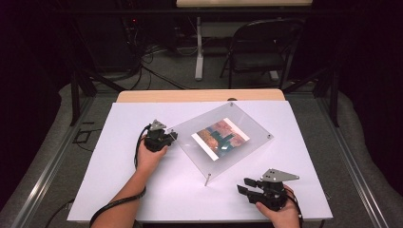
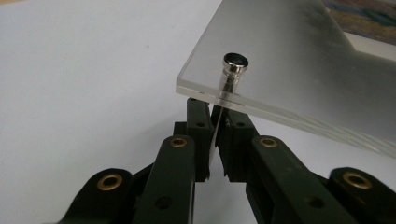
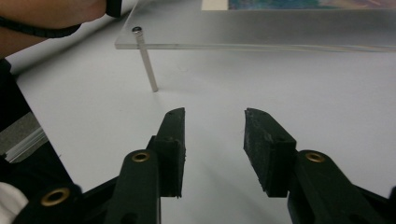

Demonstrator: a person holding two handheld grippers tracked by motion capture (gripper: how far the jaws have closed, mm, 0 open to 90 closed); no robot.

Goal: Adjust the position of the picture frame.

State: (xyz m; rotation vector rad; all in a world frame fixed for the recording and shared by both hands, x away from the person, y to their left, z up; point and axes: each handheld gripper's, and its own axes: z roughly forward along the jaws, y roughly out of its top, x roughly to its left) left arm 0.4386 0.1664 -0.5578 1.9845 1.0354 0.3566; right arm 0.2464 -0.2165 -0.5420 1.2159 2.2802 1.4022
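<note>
A clear acrylic frame [image 1: 247, 149] with a colourful picture [image 1: 220, 137] inside stands raised on thin metal legs in the middle of the white table. My left gripper [image 1: 172, 136] is at the frame's left corner, shut on the metal leg [image 2: 219, 122] just under the acrylic plate [image 2: 299, 70]; the leg's round cap [image 2: 235, 60] pokes up through the corner. My right gripper [image 1: 243, 186] rests near the table's front edge, open and holding nothing, pointing at the near leg [image 3: 148, 65], which stands well ahead of its jaws.
The white table top [image 1: 119, 190] has bare room left and right of the frame. Beyond its far wooden edge [image 1: 199, 95] stand a folding chair [image 1: 259, 47] and a table post [image 1: 198, 52]. A person's left forearm [image 3: 46, 14] lies beside the frame.
</note>
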